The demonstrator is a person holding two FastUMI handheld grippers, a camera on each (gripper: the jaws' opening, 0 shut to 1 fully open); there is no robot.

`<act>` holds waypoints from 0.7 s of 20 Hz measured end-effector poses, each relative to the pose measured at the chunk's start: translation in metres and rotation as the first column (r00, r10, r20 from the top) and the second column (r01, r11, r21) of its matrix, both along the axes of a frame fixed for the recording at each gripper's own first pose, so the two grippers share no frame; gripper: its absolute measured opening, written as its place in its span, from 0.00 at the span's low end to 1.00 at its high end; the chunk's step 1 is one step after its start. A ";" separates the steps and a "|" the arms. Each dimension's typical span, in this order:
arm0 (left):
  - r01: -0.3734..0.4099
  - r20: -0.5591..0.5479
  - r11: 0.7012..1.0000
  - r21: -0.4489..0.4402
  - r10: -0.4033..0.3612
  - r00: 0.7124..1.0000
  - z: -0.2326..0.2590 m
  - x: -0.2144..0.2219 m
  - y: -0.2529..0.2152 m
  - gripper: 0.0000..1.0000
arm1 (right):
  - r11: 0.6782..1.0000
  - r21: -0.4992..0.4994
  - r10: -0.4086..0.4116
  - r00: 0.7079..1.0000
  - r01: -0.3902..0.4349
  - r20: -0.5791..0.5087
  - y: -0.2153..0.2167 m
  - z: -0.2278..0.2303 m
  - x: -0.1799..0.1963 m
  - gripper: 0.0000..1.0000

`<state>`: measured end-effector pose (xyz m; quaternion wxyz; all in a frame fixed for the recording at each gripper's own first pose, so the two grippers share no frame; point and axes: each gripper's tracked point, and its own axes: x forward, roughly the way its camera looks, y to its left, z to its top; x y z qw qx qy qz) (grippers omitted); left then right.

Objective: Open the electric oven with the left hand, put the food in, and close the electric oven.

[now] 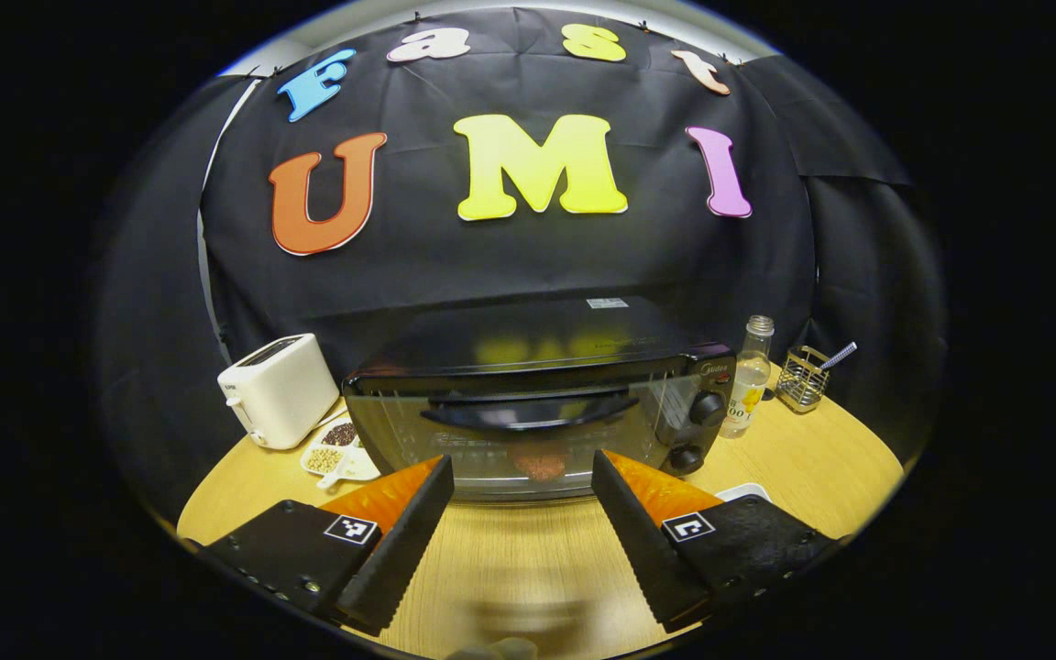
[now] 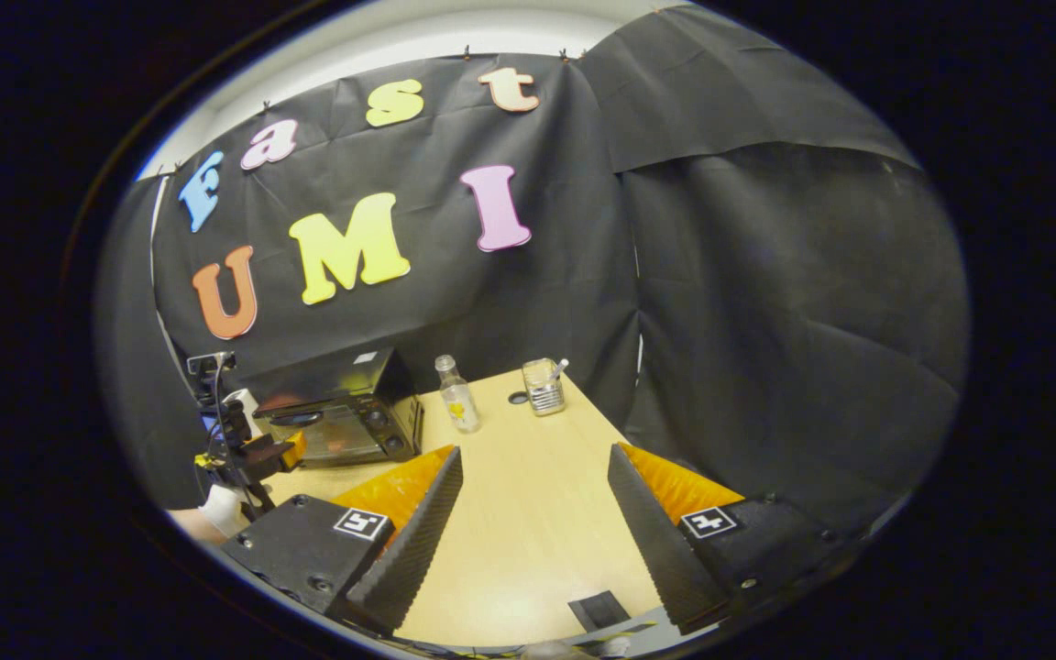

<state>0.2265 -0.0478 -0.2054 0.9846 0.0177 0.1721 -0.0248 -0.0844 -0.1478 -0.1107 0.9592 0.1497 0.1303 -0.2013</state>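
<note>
The black electric oven (image 1: 537, 403) stands on the wooden table with its glass door shut and its curved handle (image 1: 528, 414) across the top of the door. Through the glass, low inside, I see a reddish-brown round piece of food (image 1: 539, 466). My left gripper (image 1: 522, 467) is open just in front of the door, below the handle, with nothing between its fingers. In the right gripper view the oven (image 2: 335, 412) sits far left with the left gripper (image 2: 253, 454) before it. My right gripper (image 2: 535, 458) is open over bare table, holding nothing.
A white toaster (image 1: 279, 390) and a divided dish of grains (image 1: 337, 449) sit left of the oven. A clear bottle (image 1: 748, 376) and a wire holder (image 1: 803, 376) stand to its right. A white dish edge (image 1: 741, 492) shows by my left gripper's right finger. Black cloth walls enclose the table (image 2: 528, 532).
</note>
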 end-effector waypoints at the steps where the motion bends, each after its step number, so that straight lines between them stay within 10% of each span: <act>1: 0.001 -0.003 1.000 -0.002 -0.001 1.000 -0.001 0.000 0.000 0.97 | 1.000 0.002 -0.003 1.000 0.003 -0.001 0.000 0.000 -0.001 1.00; 14: 0.054 0.127 0.998 -0.030 -0.049 0.991 0.081 -0.093 -0.021 0.97 | 0.991 -0.108 0.091 0.993 -0.082 0.075 0.017 0.040 -0.002 0.96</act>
